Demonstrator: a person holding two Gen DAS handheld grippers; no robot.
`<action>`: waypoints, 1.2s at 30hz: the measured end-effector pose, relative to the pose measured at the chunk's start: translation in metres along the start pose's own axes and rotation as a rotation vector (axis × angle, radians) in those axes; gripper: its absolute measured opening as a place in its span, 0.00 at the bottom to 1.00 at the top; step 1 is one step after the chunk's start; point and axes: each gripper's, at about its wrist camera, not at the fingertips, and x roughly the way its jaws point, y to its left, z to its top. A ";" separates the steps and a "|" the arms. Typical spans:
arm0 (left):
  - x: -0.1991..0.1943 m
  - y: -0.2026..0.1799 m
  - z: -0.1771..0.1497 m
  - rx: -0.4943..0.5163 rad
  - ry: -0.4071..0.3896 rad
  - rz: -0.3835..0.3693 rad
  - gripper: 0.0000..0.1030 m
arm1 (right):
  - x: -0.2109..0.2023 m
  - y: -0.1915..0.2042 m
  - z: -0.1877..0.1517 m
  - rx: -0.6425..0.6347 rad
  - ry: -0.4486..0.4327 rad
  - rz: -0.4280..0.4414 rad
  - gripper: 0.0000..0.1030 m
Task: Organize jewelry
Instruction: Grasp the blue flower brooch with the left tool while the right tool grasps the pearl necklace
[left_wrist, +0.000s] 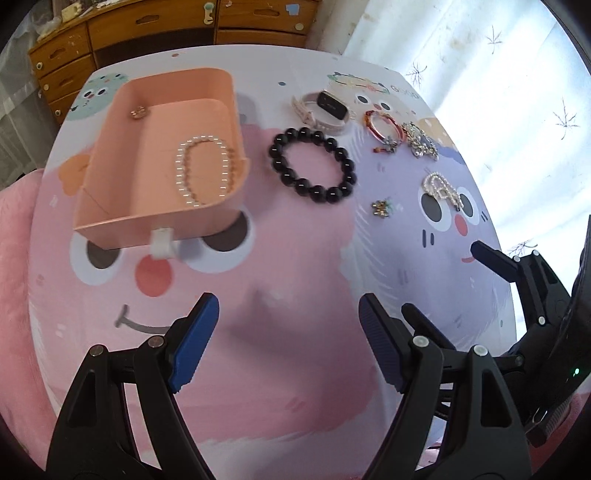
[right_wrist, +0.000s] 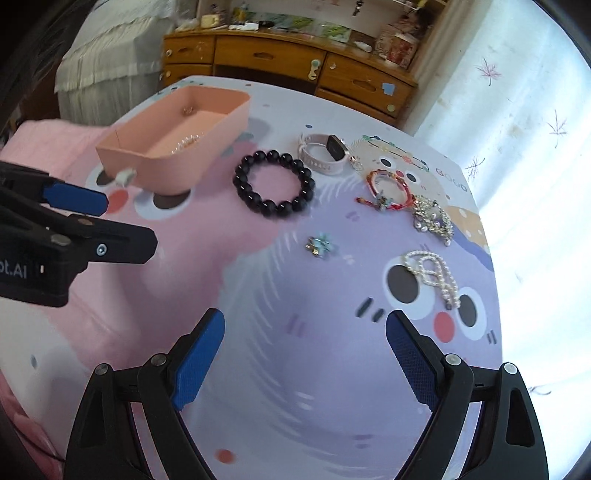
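Observation:
A pink box (left_wrist: 110, 221) (right_wrist: 162, 162) stands at the table's left and holds a pearl necklace (left_wrist: 201, 168) and a small gold piece (left_wrist: 138, 112). To its right lie a black bead bracelet (left_wrist: 312, 166) (right_wrist: 274, 184), a watch (left_wrist: 325, 110) (right_wrist: 327, 151), a red bracelet (left_wrist: 384, 127) (right_wrist: 389, 188), a silver cluster (left_wrist: 421, 142) (right_wrist: 432, 218), a pearl clip (left_wrist: 441, 188) (right_wrist: 434, 273) and a small earring (left_wrist: 381, 208) (right_wrist: 319, 246). My left gripper (left_wrist: 288, 317) (right_wrist: 129, 221) is open and empty. My right gripper (right_wrist: 304, 332) (left_wrist: 443, 277) is open and empty.
The table (left_wrist: 280, 280) has a cartoon-face cloth in pink and purple. A wooden dresser (right_wrist: 288, 62) stands behind it. A white curtain (right_wrist: 524, 147) hangs at the right. A pink cushion (left_wrist: 14, 229) lies at the left edge.

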 end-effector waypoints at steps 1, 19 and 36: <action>0.002 -0.009 0.002 -0.001 -0.001 0.003 0.74 | -0.001 -0.007 -0.001 -0.018 0.002 -0.003 0.88; 0.070 -0.112 0.050 0.015 -0.054 0.139 0.74 | 0.055 -0.121 -0.016 -0.102 0.039 -0.024 0.88; 0.105 -0.131 0.067 0.064 -0.069 0.240 0.39 | 0.100 -0.177 -0.006 0.216 -0.063 0.161 0.71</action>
